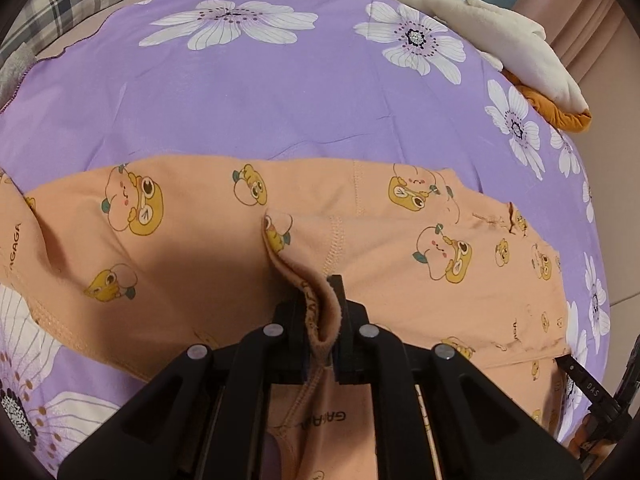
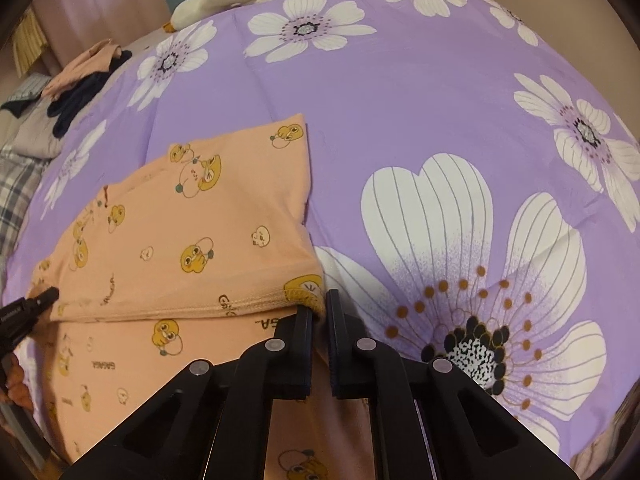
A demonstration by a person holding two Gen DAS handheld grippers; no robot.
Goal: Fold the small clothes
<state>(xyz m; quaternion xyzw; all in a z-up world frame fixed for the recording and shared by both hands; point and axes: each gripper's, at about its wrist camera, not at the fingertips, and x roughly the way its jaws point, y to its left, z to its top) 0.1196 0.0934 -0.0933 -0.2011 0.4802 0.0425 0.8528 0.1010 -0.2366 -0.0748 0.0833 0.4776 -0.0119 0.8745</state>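
Because the peach underwear (image 1: pixel 224 240) is handling limp and light, I am pinching its stitched hem with both the left gripper (image 1: pixel 323 312) and the right gripper (image 2: pixel 319 312), jaws narrowed onto cloth.

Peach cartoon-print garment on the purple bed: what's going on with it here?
A person with a handheld gripper in each hand is folding the peach garment on the purple floral bedspread. The left gripper is shut on a bunched fold of its fabric near the middle. The right gripper is shut on the hemmed corner at the garment's other end. One layer is already doubled over; the fold is not yet finished.
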